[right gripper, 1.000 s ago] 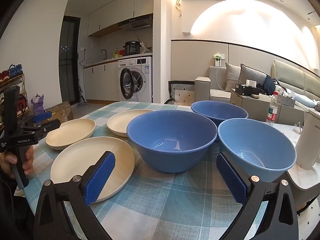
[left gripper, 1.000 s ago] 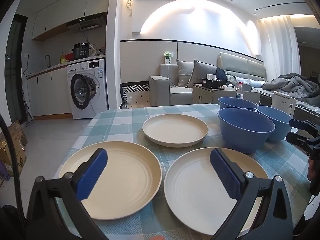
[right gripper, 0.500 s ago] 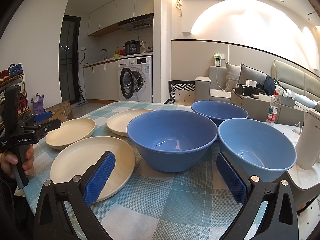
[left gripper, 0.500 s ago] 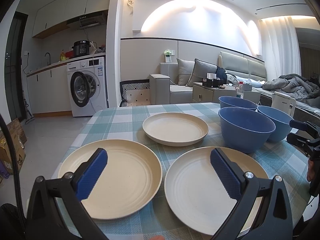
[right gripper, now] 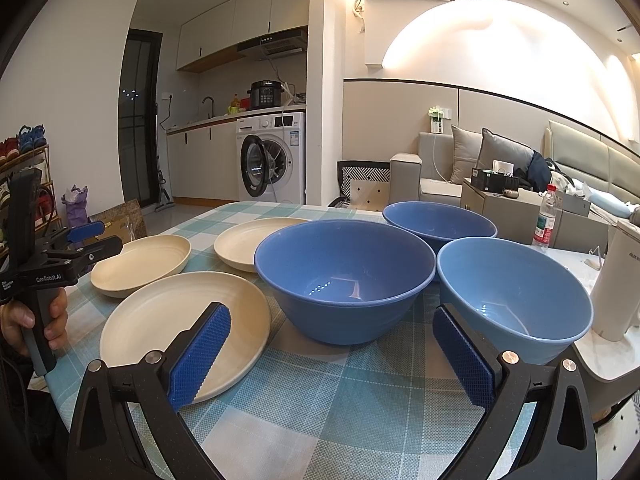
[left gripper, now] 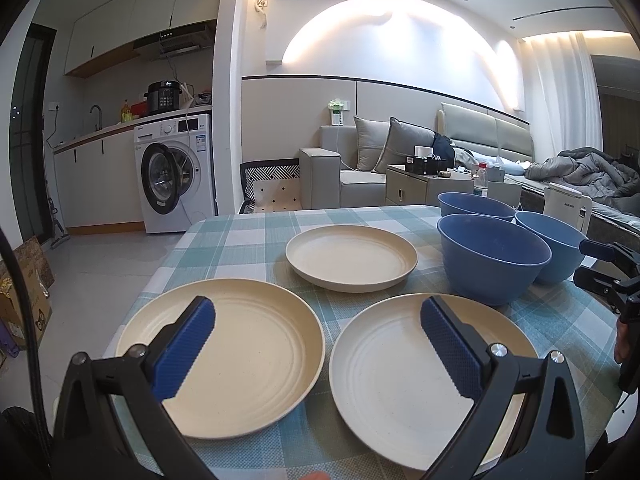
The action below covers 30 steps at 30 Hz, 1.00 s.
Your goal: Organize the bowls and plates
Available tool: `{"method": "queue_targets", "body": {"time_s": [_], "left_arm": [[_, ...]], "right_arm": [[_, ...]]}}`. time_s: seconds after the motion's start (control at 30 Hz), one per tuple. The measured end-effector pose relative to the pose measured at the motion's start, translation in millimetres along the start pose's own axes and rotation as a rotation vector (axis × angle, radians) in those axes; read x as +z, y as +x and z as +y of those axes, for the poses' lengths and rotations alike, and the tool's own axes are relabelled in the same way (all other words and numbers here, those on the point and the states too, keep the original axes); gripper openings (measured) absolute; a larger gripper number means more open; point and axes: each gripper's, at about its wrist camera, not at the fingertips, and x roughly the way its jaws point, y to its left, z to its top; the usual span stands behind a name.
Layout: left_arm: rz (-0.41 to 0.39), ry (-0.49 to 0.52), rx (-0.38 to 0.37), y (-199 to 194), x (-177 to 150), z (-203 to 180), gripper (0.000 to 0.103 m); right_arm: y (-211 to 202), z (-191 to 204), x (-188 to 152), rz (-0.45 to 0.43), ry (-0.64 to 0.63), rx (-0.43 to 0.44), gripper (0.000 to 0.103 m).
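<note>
Both tongs hang spread and empty over the checked bench (left gripper: 248, 240). The left tongs (left gripper: 316, 344) sit above two cream plates, left plate (left gripper: 256, 344) and right plate (left gripper: 384, 364), with a third plate (left gripper: 352, 256) beyond. The right tongs (right gripper: 332, 356) face three blue bowls: near bowl (right gripper: 344, 276), right bowl (right gripper: 516, 284), far bowl (right gripper: 440, 220). Only the right view shows a hand (right gripper: 24, 320) gripping the left tool.

Two handheld grippers, alike in build. Left gripper (left gripper: 318, 346): matte black arms, blue cross-hatched pads (left gripper: 185, 350), silver screws just behind the pads, a black cable arching up beside the left arm. Right gripper (right gripper: 330, 354): same black arms, blue textured pads (right gripper: 460, 362), silver screws behind them. White "GenRobot.AI" lettering on the black body above the hand (right gripper: 40, 320).
</note>
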Motion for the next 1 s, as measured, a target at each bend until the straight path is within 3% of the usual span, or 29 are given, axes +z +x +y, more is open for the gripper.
{"method": "queue_targets", "body": {"time_s": [1.0], "left_arm": [[-0.001, -0.003, 0.001, -0.8, -1.0, 1.1, 0.103]], "right_arm": [[2.5, 1.9, 0.5, 0.000, -0.006, -0.002, 0.103]]}}
